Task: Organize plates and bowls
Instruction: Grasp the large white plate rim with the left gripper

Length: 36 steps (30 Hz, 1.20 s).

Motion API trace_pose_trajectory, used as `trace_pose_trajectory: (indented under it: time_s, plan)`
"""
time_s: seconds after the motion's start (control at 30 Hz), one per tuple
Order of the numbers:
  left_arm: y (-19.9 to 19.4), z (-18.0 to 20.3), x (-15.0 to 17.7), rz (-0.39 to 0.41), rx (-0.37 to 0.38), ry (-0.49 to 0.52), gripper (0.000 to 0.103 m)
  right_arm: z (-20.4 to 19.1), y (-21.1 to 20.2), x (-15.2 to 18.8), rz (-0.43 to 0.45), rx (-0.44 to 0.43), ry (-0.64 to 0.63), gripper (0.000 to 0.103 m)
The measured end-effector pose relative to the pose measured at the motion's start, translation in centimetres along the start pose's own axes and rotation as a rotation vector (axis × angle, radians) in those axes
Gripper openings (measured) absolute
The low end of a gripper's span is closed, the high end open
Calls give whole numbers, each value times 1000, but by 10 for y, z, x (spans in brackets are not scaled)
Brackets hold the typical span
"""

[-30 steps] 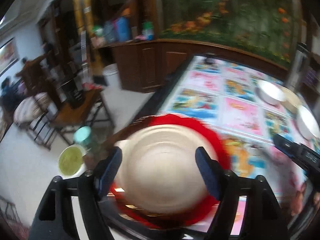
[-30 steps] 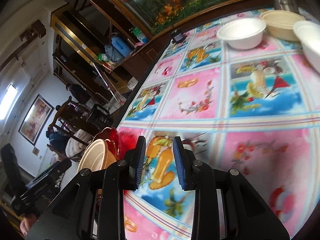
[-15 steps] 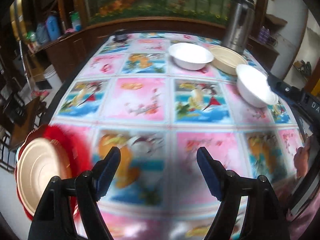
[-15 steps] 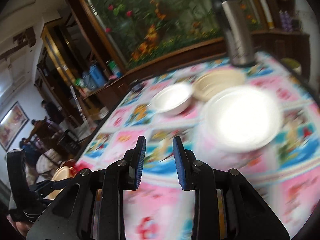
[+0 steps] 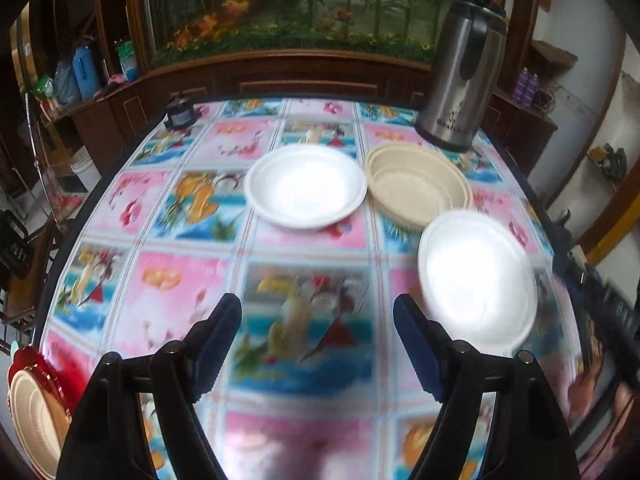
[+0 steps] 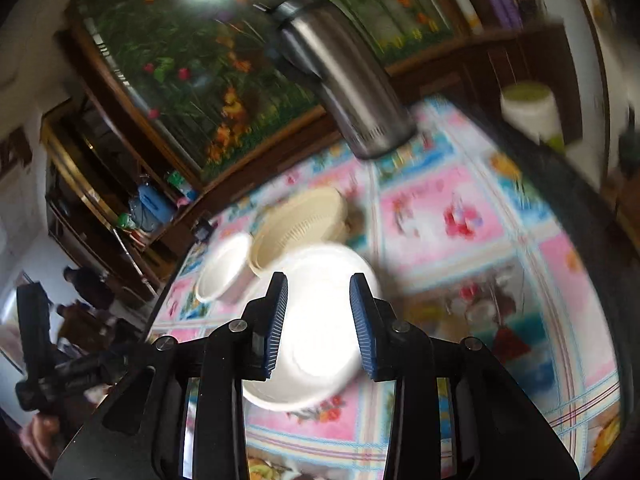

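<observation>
Your round table w/ the glossy pink-and-blue picture tablecloth (image 5: 180,292) fills most of both views. At its far edge stands the tall brushed-steel thermos jug w/ black lid (image 5: 460,76), upright. Just in front of the jug sits the beige ribbed plastic bowl (image 5: 418,188); beside it, to the left in the left wrist view, is a white foam bowl (image 5: 306,191), rims close together but I can't tell if they touch. A second white foam bowl (image 5: 478,276), the nearer one, sits on the right side of the table, its far rim overlapping the beige bowl in view. At the table's near-left edge you've got a beige plate on a red scalloped plate (image 5: 32,412), well apart from the bowls. Your left gripper (image 5: 318,344) has its jaws wide apart w/ nothing between them, only tablecloth; the nearer white bowl lies just beyond and outside the right fingertip (image 5: 412,332). Your right gripper (image 6: 318,324) is partly spread, blue ribbed pads (image 6: 276,328) apart, and that same nearer white foam bowl (image 6: 316,340) shows between and beyond them; pads aren't visibly touching it, though blur makes contact hard to judge. Small dark jar-like item (image 5: 180,110) sits at the far-left table edge.
</observation>
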<state>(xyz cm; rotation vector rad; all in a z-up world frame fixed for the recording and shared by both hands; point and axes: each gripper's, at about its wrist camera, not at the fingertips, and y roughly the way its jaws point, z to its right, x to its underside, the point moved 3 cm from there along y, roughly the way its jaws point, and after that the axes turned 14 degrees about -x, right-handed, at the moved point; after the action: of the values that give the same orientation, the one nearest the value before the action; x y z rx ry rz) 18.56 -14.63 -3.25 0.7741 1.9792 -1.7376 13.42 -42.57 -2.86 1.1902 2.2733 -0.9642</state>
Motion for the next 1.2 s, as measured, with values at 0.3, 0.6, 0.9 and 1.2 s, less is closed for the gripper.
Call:
trace_pose_trajectory:
  time_s: [0.3, 0.6, 0.9, 1.2]
  plan:
    - [27, 40, -18, 16, -16, -20, 79, 21, 3, 3, -26, -36, 160, 31]
    - [41, 59, -16, 27, -4, -18, 79, 23, 12, 10, -58, -14, 180, 31]
    - [44, 70, -9, 29, 31, 13, 79, 25, 15, 11, -56, -6, 191, 31]
    - [47, 71, -5, 18, 57, 22, 79, 26, 22, 13, -67, 5, 198, 31]
